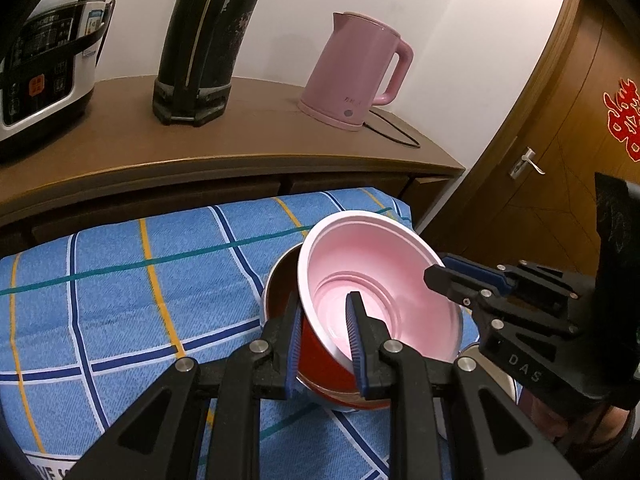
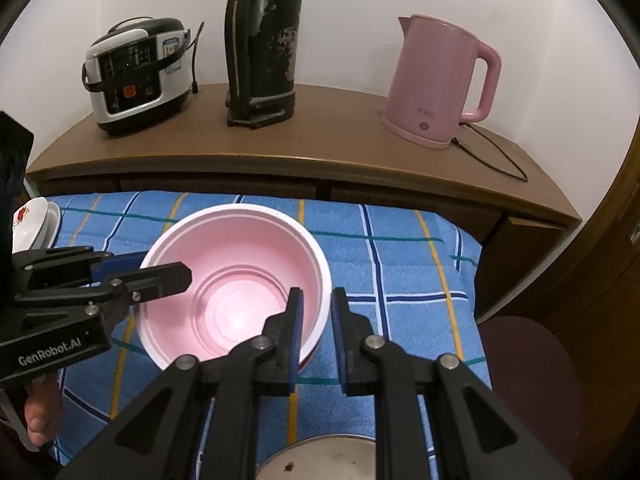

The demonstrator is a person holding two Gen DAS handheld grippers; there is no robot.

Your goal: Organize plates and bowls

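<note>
A bowl, pink inside and red outside [image 1: 384, 280], is tilted over a metal bowl [image 1: 280, 284] on the blue checked cloth. My left gripper [image 1: 326, 340] straddles the pink bowl's near wall, one finger inside and one outside, closed on it. In the right wrist view the same pink bowl [image 2: 236, 280] sits mid-cloth. My right gripper [image 2: 316, 336] straddles its right rim, jaws partly apart and not clearly clamping. Another metal bowl [image 2: 320, 460] lies at that view's bottom edge.
White flowered plates [image 2: 34, 224] rest at the cloth's left edge. Behind is a wooden cabinet [image 2: 320, 148] with a rice cooker [image 2: 136, 72], a black thermos [image 2: 264, 48] and a pink kettle [image 2: 440, 80]. A wooden door [image 1: 560, 140] stands to the right.
</note>
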